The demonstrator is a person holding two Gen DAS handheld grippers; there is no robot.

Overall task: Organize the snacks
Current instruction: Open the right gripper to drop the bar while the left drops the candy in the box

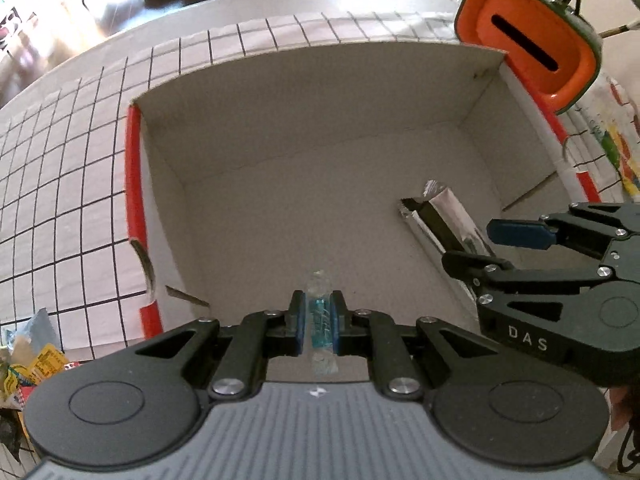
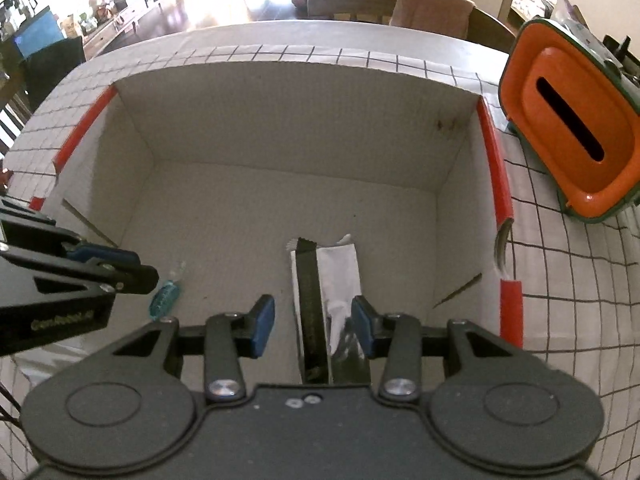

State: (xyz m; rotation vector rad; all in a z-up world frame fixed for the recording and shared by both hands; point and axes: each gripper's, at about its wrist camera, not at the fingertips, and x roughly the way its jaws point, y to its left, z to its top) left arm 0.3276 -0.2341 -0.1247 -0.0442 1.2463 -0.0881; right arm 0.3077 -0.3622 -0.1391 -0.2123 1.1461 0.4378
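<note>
An open white cardboard box [image 1: 134, 184] with red edges stands on the checked tablecloth, and both grippers reach down into it. My left gripper [image 1: 318, 320] is shut on a small clear-and-blue wrapped candy [image 1: 319, 312], held just above the box floor near the front wall. The right wrist view shows the same candy [image 2: 164, 300] at the left gripper's [image 2: 144, 268] tips. My right gripper [image 2: 313, 326] is shut on a long black-and-silver snack packet [image 2: 310, 300]. The packet's crumpled side lies against the right pad, and its far end points into the box. That packet [image 1: 436, 208] shows in the left wrist view too.
An orange container [image 2: 572, 128] with a dark slot stands at the box's far right corner. Loose snack packets lie on the cloth at the front left [image 1: 36, 364] and at the right [image 1: 616, 148]. The checked cloth [image 1: 60, 200] surrounds the box. Chairs [image 2: 360, 0] stand beyond the table.
</note>
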